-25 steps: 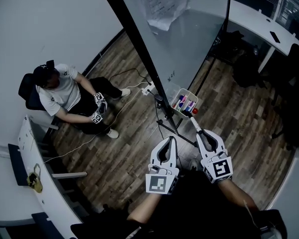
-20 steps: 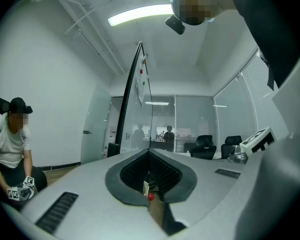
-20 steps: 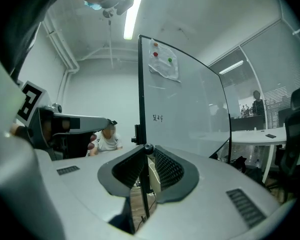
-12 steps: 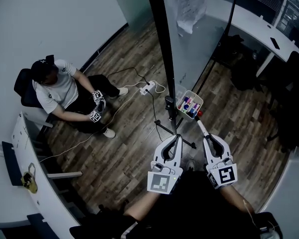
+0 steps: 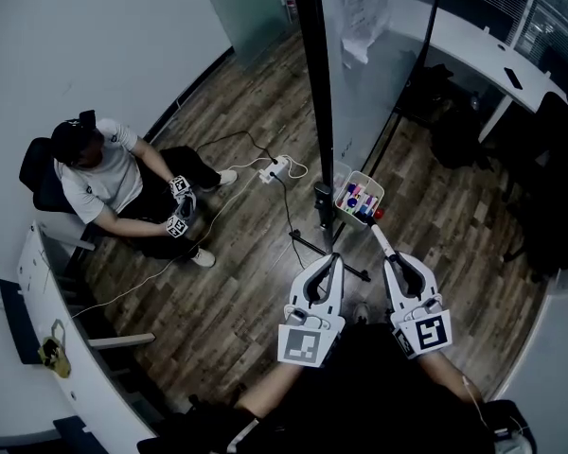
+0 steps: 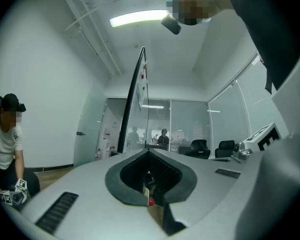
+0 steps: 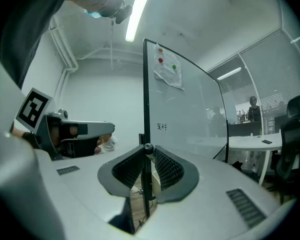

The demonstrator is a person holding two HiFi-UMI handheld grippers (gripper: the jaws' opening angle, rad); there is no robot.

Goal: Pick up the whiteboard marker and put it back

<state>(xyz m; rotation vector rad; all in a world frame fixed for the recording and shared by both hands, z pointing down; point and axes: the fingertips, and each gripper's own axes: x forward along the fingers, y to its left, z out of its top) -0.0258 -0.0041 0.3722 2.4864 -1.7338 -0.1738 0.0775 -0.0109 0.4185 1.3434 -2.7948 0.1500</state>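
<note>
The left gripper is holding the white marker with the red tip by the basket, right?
No, it is the right gripper that holds the marker, its red tip by the basket. The left gripper is shut with nothing in it. The head view shows this.

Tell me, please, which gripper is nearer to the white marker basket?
Right. The right gripper sits just below the basket, its marker nearly reaching it; the left gripper hangs lower-left, further off.
</note>
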